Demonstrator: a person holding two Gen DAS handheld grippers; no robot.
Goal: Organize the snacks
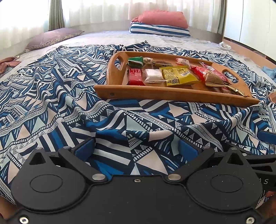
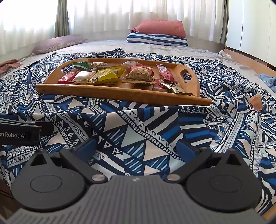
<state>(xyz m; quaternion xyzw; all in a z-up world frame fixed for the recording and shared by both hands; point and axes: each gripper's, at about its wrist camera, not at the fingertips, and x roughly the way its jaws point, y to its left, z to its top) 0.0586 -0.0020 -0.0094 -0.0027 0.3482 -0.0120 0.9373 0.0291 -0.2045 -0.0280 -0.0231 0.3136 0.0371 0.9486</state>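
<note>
A wooden tray (image 1: 172, 95) is sitting on a blue-and-white patterned cloth (image 1: 69, 103) spread over a bed, w/ snack packets lying inside it. The left gripper (image 1: 136, 146) is hovering low over the cloth, well short of the tray, its blue pads (image 1: 84, 148) standing wide apart w/ nothing btwn them. The right gripper (image 2: 136, 146) is doing the same on its side, jaws spread wide & empty over the fabric.

In the tray, a yellow packet (image 2: 105, 76) is lying near the middle, touching a white packet (image 2: 82, 76) on one side; a red packet (image 2: 67, 77) is lying just beside the white one, toward the handle end. A green packet (image 2: 81, 65) is sitting at the far edge. A brown patterned packet (image 2: 138, 77) is resting against a red-and-white bag (image 2: 143, 69), & a small gold sachet (image 2: 174, 88) is lying by the near rim at the tray's right end. A long red bar wrapper (image 2: 166, 72) is lying close to the right handle cut-out.

One small orange cup-shaped snack (image 2: 257, 102) is sitting on the cloth outside the tray, well apart to its right.

Behind, a pink pillow (image 1: 163, 18) is stacked on a striped pillow (image 1: 160, 30) by sheer curtains (image 1: 103, 12); a mauve pillow (image 1: 53, 37) is lying at far left.

Part of the left gripper's black body is showing at the left edge of the right wrist view.
</note>
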